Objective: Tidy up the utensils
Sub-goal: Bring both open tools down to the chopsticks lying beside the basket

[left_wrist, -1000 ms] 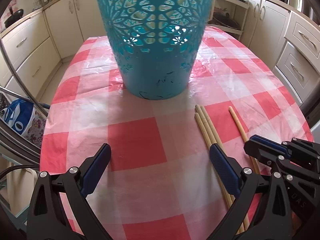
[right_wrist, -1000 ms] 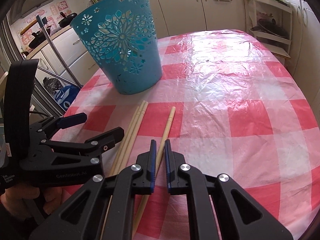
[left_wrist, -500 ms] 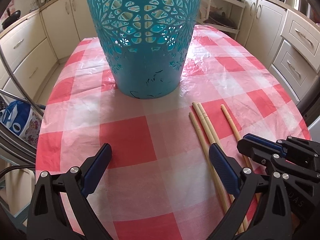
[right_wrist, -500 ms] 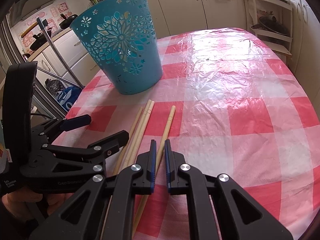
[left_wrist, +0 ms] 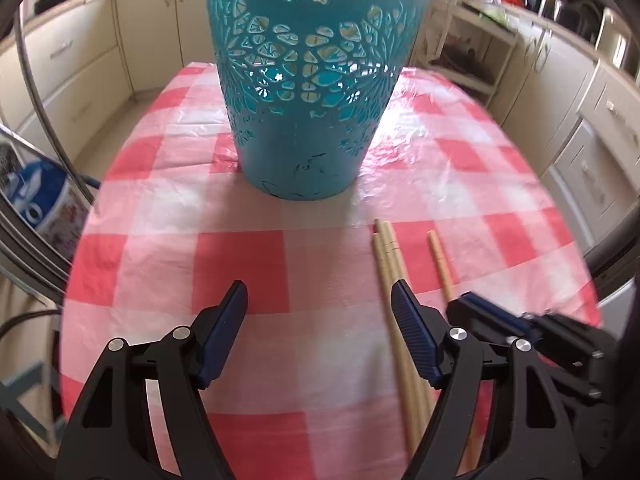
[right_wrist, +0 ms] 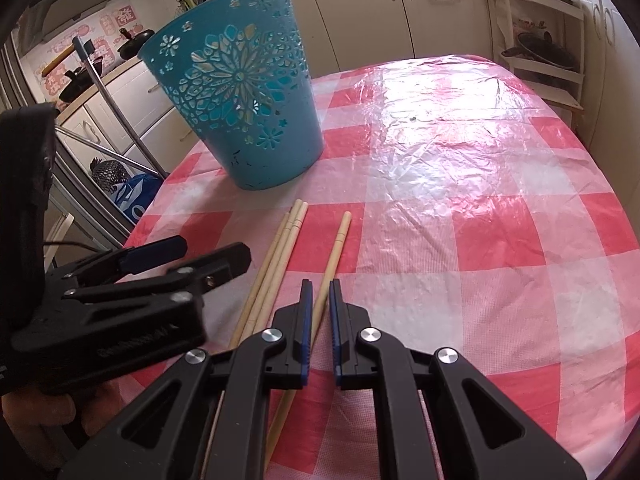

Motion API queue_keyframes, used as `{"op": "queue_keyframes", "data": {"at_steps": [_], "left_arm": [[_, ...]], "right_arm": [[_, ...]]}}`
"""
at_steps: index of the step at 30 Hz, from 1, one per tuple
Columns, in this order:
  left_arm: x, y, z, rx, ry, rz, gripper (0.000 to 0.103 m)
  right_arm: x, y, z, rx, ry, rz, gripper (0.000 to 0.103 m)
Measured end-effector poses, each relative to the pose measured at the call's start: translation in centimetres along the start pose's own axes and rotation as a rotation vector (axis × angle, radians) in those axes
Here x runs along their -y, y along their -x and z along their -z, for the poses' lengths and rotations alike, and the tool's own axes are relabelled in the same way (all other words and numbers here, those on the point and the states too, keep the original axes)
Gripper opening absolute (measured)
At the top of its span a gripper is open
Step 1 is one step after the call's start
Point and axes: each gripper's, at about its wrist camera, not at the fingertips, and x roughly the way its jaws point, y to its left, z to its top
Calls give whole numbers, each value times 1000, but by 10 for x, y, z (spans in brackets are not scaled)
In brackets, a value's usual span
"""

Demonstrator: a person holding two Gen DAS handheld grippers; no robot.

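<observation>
Several wooden chopsticks lie on the checked tablecloth: a bundle of three (right_wrist: 276, 256) (left_wrist: 390, 264) and a single one (right_wrist: 334, 252) (left_wrist: 440, 264) to its right. A teal cut-out basket (right_wrist: 240, 108) (left_wrist: 312, 80) stands upright beyond them. My right gripper (right_wrist: 320, 292) is nearly shut, its jaws straddling the single chopstick with a narrow gap; a firm grip is not visible. My left gripper (left_wrist: 318, 296) is wide open and empty, just left of the bundle.
The red-and-white plastic-covered table (right_wrist: 460, 168) stretches to the right and far side. Kitchen cabinets (left_wrist: 80, 52) surround it. A metal rack (right_wrist: 548, 40) stands at the far right. A blue bag (left_wrist: 40, 200) sits on the floor at the left.
The left gripper has pulled back and risen, so the basket looks farther and lower. The right gripper has stayed over the single chopstick, its narrow jaw gap looking unchanged.
</observation>
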Motion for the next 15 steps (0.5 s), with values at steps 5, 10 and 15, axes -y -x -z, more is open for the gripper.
{"op": "queue_keyframes", "data": {"at_steps": [5, 10, 15], "left_arm": [[4, -6, -1, -29, 0, 11, 70], [7, -9, -2, -39, -17, -16, 70], [3, -9, -2, -36, -19, -19, 70]], "right_arm": [[-4, 0, 1, 1, 30, 18, 9], [-5, 1, 1, -4, 57, 26, 9], [-5, 1, 1, -6, 58, 24, 9]]}}
